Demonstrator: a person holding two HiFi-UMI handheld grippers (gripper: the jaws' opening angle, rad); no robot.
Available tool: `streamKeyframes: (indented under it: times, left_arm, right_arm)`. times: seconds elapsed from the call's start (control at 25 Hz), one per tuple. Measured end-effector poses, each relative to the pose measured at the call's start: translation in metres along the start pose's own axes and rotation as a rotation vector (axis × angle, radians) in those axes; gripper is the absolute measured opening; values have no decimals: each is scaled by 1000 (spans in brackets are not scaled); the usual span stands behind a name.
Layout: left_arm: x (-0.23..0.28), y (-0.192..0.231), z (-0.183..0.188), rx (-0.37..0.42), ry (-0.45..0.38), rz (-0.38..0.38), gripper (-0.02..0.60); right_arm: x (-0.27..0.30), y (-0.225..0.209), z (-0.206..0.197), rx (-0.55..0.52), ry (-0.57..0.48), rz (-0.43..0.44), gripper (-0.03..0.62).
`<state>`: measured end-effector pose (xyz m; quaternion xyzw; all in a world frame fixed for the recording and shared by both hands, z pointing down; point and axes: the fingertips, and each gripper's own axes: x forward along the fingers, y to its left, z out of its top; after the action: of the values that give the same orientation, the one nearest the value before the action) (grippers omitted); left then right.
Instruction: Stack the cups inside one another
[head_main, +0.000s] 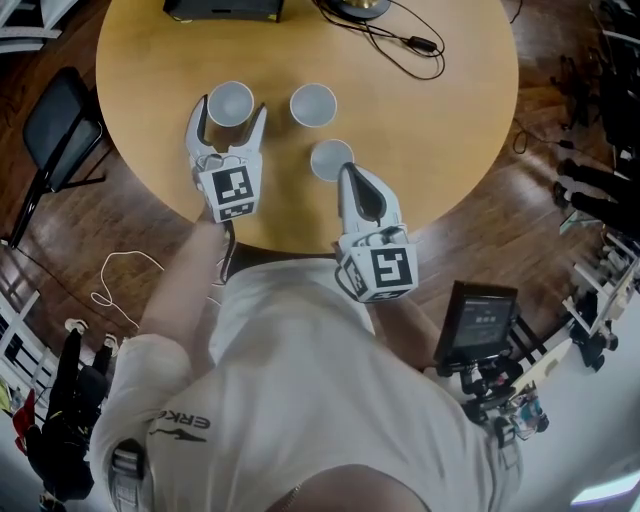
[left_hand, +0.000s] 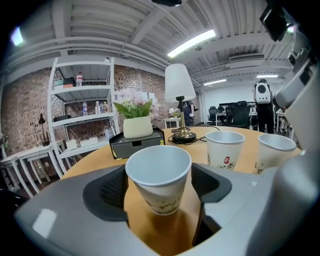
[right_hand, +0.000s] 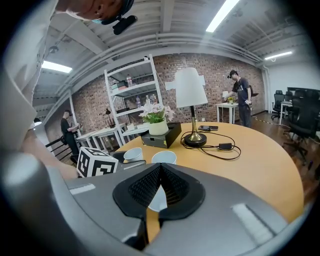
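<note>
Three white paper cups stand upright on the round wooden table (head_main: 450, 130). My left gripper (head_main: 230, 115) is open, with the left cup (head_main: 230, 102) between its jaws; in the left gripper view this cup (left_hand: 159, 170) has a gap to each pad. The middle cup (head_main: 313, 104) stands just to its right, and the third cup (head_main: 331, 158) is nearer to me. My right gripper (head_main: 346, 172) is shut and empty, its tip right beside the third cup, of which a sliver (right_hand: 159, 199) shows past the closed pads.
A black box (head_main: 225, 8) and a lamp base (head_main: 358, 8) with a trailing cable (head_main: 410, 45) sit at the table's far side. A dark folding chair (head_main: 60, 125) stands on the floor at left. A screen on a stand (head_main: 478, 325) is at lower right.
</note>
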<state>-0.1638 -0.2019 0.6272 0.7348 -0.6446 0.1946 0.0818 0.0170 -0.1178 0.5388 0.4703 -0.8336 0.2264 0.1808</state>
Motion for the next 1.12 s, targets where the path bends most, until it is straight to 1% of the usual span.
streamKeyframes:
  times: [0.08,0.16,0.36,0.64,0.84,1.0,1.12]
  left_arm:
    - [1,0,3,19,-16,10,388]
    - [1,0,4,27,-23,15,347]
    - [-1,-1,7,11,-40,15,341]
    - [-7,1,24,23,-92,-2,339]
    - [-20,-7,49,37,-130,-32,339]
    - [-27,-21,78,59,-167,-66,337]
    - [-41,-25,97,78,-202,-100,337]
  right_arm:
    - [-1,-1,1,-3,5,1,14]
    - [-1,-4,2,0,1,-2,14]
    - [-3,-7,2,5,-7,-8,14]
    - [-2,-2,5,-4,-24,-8,14]
    - [-14,0,23,-7,-72,-22,14]
    - [-31,-7,42,-8,-126,-46,14]
    - [-49,2,52,-18,-165,-63,14]
